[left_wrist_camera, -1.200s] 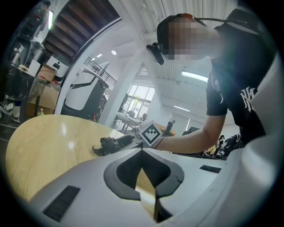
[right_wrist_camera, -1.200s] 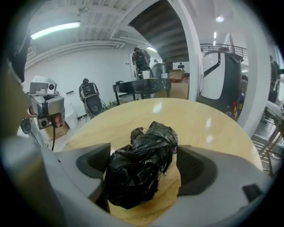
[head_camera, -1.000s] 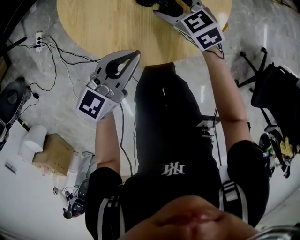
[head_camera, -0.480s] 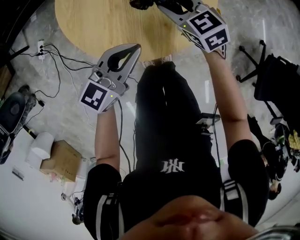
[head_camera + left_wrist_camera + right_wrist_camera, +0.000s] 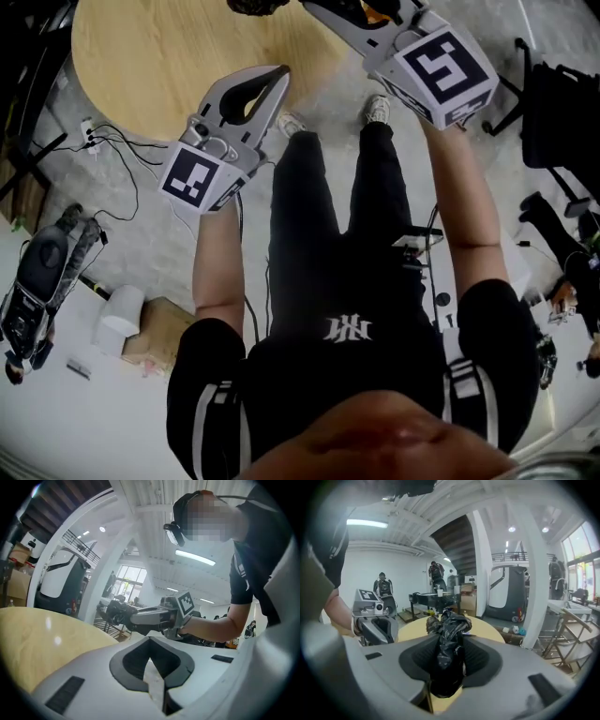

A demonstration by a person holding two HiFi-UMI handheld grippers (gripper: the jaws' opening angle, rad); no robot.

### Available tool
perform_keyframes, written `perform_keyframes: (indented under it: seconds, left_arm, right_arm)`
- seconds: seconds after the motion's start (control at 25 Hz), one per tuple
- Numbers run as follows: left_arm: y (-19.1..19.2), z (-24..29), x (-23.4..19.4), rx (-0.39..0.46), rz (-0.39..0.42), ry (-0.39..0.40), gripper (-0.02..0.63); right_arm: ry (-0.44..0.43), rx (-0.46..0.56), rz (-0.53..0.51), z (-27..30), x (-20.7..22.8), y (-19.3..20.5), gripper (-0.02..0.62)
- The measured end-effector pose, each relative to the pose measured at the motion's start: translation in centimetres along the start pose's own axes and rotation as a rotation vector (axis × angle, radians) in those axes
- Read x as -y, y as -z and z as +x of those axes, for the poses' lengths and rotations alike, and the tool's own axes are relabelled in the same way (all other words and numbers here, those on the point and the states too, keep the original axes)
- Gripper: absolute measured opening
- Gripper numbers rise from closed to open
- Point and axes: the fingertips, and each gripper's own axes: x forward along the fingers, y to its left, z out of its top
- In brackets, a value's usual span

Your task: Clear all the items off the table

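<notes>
**Right claw clamped on black bag; left claw closed, empty.**

The right claw (image 5: 450,641) has just been closing and now pinches a crumpled black bag (image 5: 449,620) between its pads. The bag's top bunches out past the tips and its lower part hangs beneath them. The round wooden worktop (image 5: 487,629) lies beyond and below. The left claw (image 5: 150,644) has its jaws together on nothing, at the worktop's near edge.

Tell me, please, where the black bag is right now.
In the right gripper view, the black bag is clamped between the right gripper's jaws, above the wooden table.
</notes>
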Motion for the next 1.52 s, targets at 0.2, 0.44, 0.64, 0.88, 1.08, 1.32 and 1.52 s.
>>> perform_keyframes:
  seconds: [0.2,0.44,0.64,0.88,1.08,1.32,1.52]
  left_arm:
    - [-1.4,7.6,3.4,0.011,0.019,0.040,0.012]
    - [-1.1,20.1,8.7,0.013,-0.015,0.102,0.012]
    - [1.1,30.0,12.9,-0.006,-0.032,0.188,0.012]
    - [3.1,36.8,16.6,-0.032,-0.015,0.180,0.012]
    - [7.9,36.5,15.0,-0.035,-0.010,0.117,0.012]
    - [14.1,33.8,11.2,-0.058,-0.055,0.056,0.012]
    - [19.0,33.4,8.7,-0.057,-0.087,-0.001,0.012]
  right_arm:
    - [0.049,0.025,0.011,-7.0,4.8,2.4,0.129]
    - [0.158,-0.005,0.055,-18.9,14.7,8.3,0.129]
    - [0.236,-0.028,0.097,-27.6,20.7,13.5,0.129]
    - [0.255,-0.020,0.170,-33.2,24.9,18.9,0.129]
    - [0.208,0.007,0.208,-27.2,23.3,23.9,0.129]
    - [0.164,-0.025,0.219,-21.1,20.7,28.8,0.129]
    - [0.165,-0.052,0.238,-18.0,20.7,33.8,0.129]
